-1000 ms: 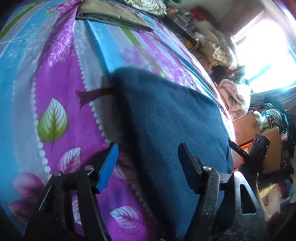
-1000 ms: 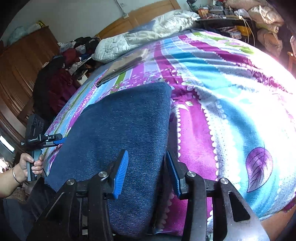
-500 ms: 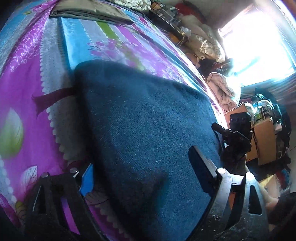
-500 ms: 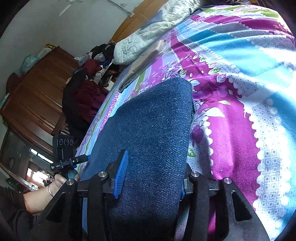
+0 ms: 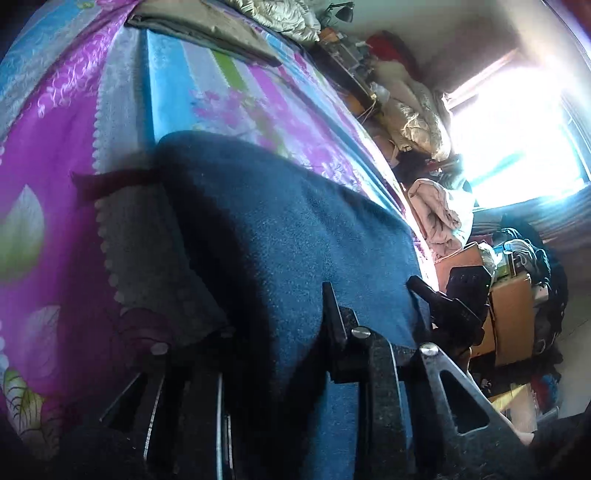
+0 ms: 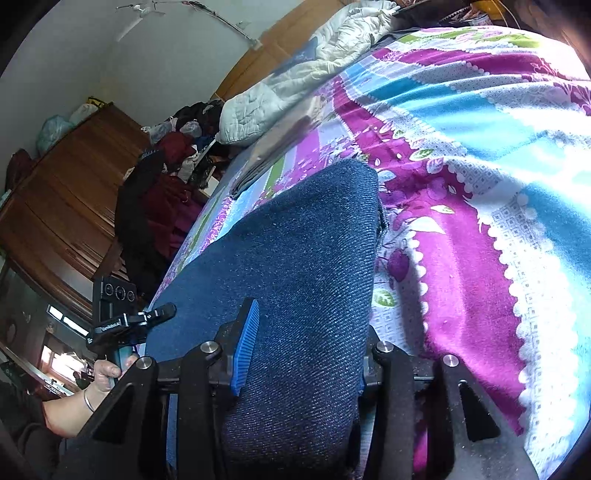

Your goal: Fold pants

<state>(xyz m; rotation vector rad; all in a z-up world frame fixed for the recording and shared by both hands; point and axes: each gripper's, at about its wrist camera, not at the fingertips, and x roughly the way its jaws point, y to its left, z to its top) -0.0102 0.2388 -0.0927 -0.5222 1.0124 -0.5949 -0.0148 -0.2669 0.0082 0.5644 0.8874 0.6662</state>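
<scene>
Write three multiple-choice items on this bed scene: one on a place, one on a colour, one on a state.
1. Where does the folded khaki garment lie?
A. On the bed beyond the jeans
B. On the floor
C. On top of the jeans

2. What colour are the pads on the right tool?
A. Red
B. Blue
C. Yellow

3. How do the jeans lie?
A. Hung from a hook
B. Rolled into a ball
C. Folded flat on the bedspread, near edge between both tools' fingers

Key: 1 A, it rests far up the bed, apart from the denim. 2 B, one blue pad shows against the denim. 3 C, denim fills the gap in the left tool too.
</scene>
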